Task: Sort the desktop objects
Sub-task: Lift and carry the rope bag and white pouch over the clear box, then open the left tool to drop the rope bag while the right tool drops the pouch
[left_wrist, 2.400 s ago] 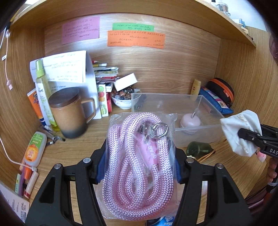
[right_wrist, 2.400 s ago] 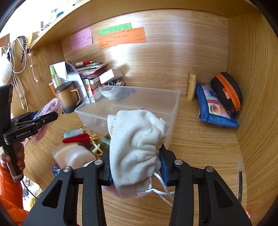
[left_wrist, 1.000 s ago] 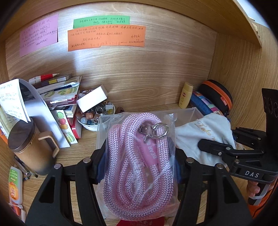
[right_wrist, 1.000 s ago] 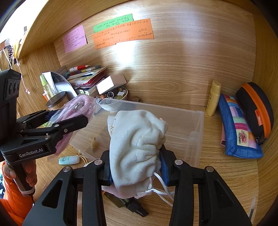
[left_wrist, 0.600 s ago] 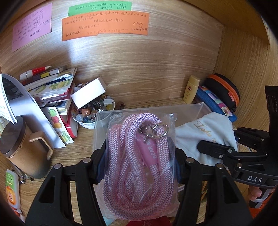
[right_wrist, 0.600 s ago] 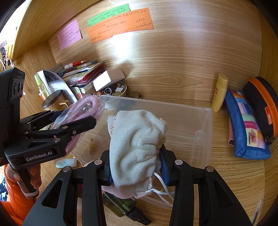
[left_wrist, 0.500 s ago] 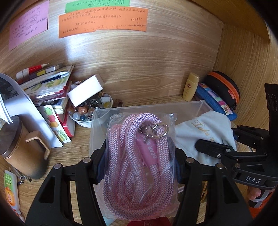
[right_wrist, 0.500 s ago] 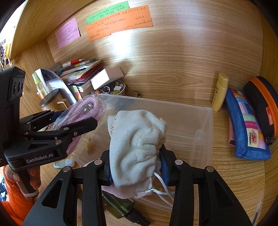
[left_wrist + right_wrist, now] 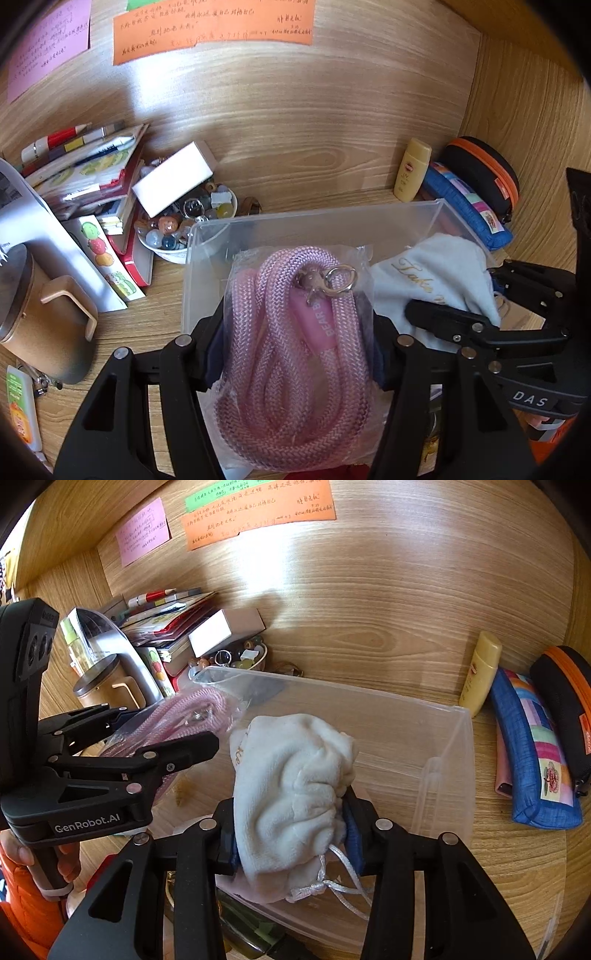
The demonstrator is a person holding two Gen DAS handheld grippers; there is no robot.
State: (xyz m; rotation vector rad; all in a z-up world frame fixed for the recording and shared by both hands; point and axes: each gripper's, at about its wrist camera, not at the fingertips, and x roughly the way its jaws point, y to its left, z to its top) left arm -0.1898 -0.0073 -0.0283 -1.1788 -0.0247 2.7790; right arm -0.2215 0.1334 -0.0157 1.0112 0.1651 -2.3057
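Our left gripper (image 9: pixel 295 347) pinches the rope (image 9: pixel 295 354); the right gripper's (image 9: pixel 291 823) jaws are opening around the pouch (image 9: pixel 291 790). We should lower both inside the bin (image 9: pixel 447 771) before letting go.

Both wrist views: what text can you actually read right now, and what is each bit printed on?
"GenRobot.AI": left gripper body.
"DAS": right gripper body.
"BEAR B…", partly hidden: pink tag on bagged rope.
"Lake…", gold script, rest hidden: white pouch.
Wall notes, yellow bottle: unreadable.
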